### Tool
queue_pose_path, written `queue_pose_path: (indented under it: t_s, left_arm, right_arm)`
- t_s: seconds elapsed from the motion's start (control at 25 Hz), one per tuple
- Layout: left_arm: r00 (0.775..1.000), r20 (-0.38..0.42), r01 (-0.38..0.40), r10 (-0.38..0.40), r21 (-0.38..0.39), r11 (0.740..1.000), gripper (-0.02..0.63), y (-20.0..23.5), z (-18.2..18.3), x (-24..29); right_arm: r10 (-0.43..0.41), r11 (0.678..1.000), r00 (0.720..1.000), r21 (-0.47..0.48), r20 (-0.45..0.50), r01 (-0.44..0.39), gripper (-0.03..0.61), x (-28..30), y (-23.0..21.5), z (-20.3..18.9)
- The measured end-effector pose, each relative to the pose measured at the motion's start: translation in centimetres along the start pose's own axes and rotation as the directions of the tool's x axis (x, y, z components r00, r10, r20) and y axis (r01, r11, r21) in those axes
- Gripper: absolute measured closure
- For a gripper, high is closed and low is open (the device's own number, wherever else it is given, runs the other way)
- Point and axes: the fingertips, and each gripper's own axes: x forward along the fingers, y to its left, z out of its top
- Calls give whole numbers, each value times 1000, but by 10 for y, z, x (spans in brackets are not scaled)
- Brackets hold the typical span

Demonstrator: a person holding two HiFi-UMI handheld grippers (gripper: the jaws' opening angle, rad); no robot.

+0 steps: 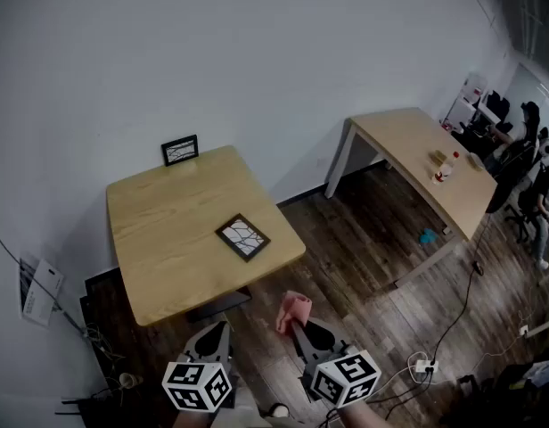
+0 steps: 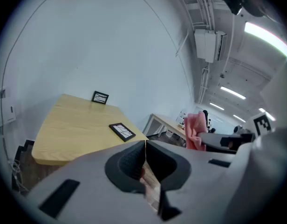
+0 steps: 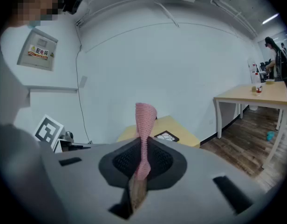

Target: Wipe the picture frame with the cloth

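A black picture frame [image 1: 242, 237] lies flat near the front right corner of the light wooden table [image 1: 159, 230]; it also shows in the left gripper view [image 2: 122, 131] and the right gripper view [image 3: 166, 136]. A second frame [image 1: 179, 150] stands upright at the table's far edge. My right gripper [image 1: 295, 325] is shut on a pink cloth [image 1: 293, 309], which sticks up from its jaws [image 3: 144, 125]. My left gripper [image 1: 219, 326] is shut with nothing in it. Both hover over the floor, short of the table's near edge.
A second wooden table [image 1: 426, 163] stands to the right with a bottle [image 1: 446, 168] on it. People sit at desks at the far right [image 1: 528, 159]. Cables and a power strip [image 1: 423, 365] lie on the dark wood floor. A white wall runs behind the tables.
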Motion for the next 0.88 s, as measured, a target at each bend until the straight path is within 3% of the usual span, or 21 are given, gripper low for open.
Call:
queue_pose_path:
  t_s: [0.2, 0.36, 0.56, 0.88]
  left_arm:
    - [1000, 0, 24, -24, 12, 1000, 609, -83, -52, -50]
    - [1000, -16, 20, -20, 21, 1000, 609, -122, -86, -82]
    - [1000, -24, 14, -14, 7, 1000, 609, -134, -102, -102]
    - [1000, 20, -13, 13, -21, 1000, 609, -144, -98, -112]
  right_arm:
    - [7, 1000, 1000, -29, -8, -7, 560, -91, 3, -32]
    - [35, 999, 999, -32, -4, -35, 560, -138, 9, -46]
    - [62, 998, 998, -28, 2, -62, 560, -163, 22, -55]
    - [95, 995, 995, -22, 38, -94, 560, -186, 23, -53]
